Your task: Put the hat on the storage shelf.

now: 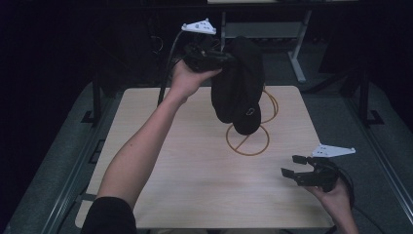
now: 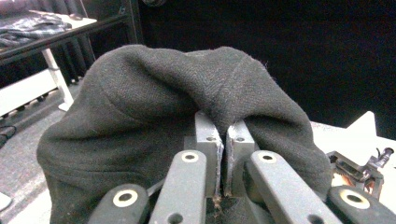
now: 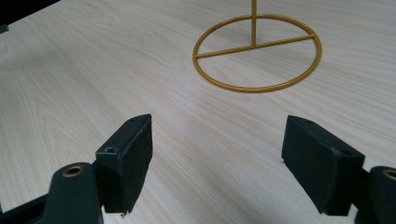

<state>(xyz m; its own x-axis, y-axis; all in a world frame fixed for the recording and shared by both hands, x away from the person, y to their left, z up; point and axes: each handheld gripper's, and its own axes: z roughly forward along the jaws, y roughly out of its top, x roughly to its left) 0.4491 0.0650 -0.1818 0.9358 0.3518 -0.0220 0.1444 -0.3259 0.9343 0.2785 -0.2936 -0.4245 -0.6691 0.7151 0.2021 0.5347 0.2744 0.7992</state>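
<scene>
— Here, what lies across the scene, biggest thing first?

— A pale wooden table point(image 1: 185, 185), seen from above, with a gold wire stand point(image 1: 247, 141) on it: a ring base crossed by one bar, a thin post rising from that bar.

— And the dark shape above it?

— A black cap point(image 1: 238, 87), held up in the air over the far half of the table, just above the stand's ring. Its lower edge hangs close over the ring; whether it touches the post cannot be told.

— Who holds it?

— The left gripper point(image 1: 229, 58), its jaws clamped tight on a fold of the cap's fabric point(image 2: 187, 88), pads nearly meeting.

— The other claw?

— The right gripper point(image 1: 292, 165) sits low near the table's right edge, jaws spread wide, nothing between them, well apart from the stand.
</scene>
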